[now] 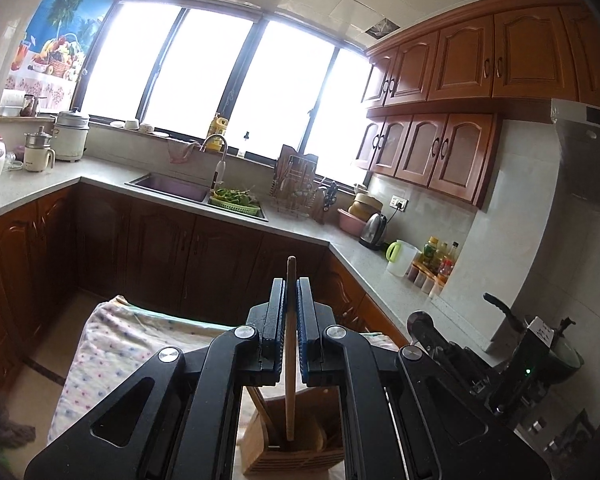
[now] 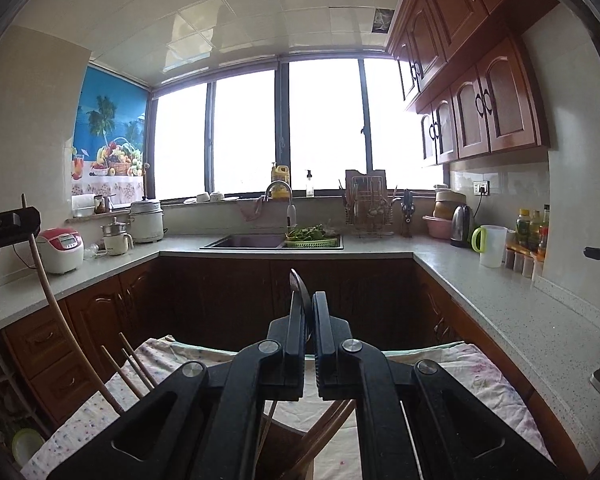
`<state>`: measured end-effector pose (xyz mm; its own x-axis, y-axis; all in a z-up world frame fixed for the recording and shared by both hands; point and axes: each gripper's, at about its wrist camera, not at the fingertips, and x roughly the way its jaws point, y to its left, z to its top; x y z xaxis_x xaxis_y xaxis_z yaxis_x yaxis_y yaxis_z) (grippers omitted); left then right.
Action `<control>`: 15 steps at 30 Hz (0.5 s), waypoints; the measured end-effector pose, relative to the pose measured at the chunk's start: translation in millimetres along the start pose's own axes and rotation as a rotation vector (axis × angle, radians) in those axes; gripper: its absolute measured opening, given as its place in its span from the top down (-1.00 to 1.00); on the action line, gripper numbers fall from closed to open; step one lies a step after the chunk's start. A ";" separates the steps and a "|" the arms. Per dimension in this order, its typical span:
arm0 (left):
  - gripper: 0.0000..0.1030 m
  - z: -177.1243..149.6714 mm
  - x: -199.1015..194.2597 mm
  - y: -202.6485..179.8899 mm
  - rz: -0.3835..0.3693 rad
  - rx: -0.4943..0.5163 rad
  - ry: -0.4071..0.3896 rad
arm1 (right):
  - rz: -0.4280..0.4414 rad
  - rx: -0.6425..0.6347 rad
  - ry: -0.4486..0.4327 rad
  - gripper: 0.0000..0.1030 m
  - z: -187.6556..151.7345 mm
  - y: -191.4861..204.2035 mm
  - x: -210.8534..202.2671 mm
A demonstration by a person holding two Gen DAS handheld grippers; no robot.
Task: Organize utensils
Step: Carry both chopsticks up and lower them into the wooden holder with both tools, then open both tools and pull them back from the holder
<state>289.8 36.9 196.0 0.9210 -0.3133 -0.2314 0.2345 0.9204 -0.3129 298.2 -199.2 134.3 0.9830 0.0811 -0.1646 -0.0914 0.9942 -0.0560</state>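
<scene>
Left tool [image 1: 290, 300]: jaws nearly closed, clamped on a long pale wooden stick [image 1: 290, 360] standing upright. Its lower end sits in the slatted wooden utensil holder [image 1: 296, 456] directly below the tool. Right tool [image 2: 309, 312]: jaws fully closed on a thin dark metal utensil [image 2: 297, 284] whose tip projects beyond the fingertips. Beneath both tools lies a spotted white cloth [image 1: 140, 344] covering the surface. Farther ahead, a sink [image 2: 244, 241] under the window.

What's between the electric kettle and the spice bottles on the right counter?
A white jug with a green handle stands between the kettle and the bottles, clearest in the right wrist view.
</scene>
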 end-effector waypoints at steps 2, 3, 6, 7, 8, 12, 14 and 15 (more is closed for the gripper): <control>0.92 -10.2 10.3 0.5 0.018 0.006 0.009 | -0.005 -0.017 -0.003 0.93 -3.4 3.2 4.7; 0.92 -16.1 14.7 1.5 0.022 0.005 0.014 | -0.007 -0.030 -0.001 0.93 -7.9 6.1 8.8; 0.92 -35.5 24.3 7.7 0.021 -0.019 0.033 | -0.013 -0.065 -0.006 0.93 -25.6 14.3 13.1; 0.92 -41.7 27.0 8.7 0.021 -0.022 0.043 | -0.014 -0.074 -0.011 0.93 -32.1 16.1 13.2; 0.92 -47.8 29.3 8.4 0.024 -0.022 0.050 | -0.014 -0.078 -0.015 0.93 -38.2 17.3 12.7; 0.92 -69.9 38.2 8.4 0.040 -0.014 0.086 | 0.000 -0.084 -0.007 0.93 -58.2 19.2 10.8; 0.92 -81.3 40.3 10.2 0.046 -0.015 0.107 | 0.014 -0.075 0.016 0.93 -67.1 18.9 10.5; 0.92 -86.6 41.0 11.0 0.049 -0.014 0.118 | 0.018 -0.071 0.026 0.93 -70.9 18.8 9.7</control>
<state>303.2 14.0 103.2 0.8882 -0.2945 -0.3527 0.1853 0.9319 -0.3118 294.7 -184.7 61.8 0.9767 0.0958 -0.1920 -0.1207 0.9851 -0.1225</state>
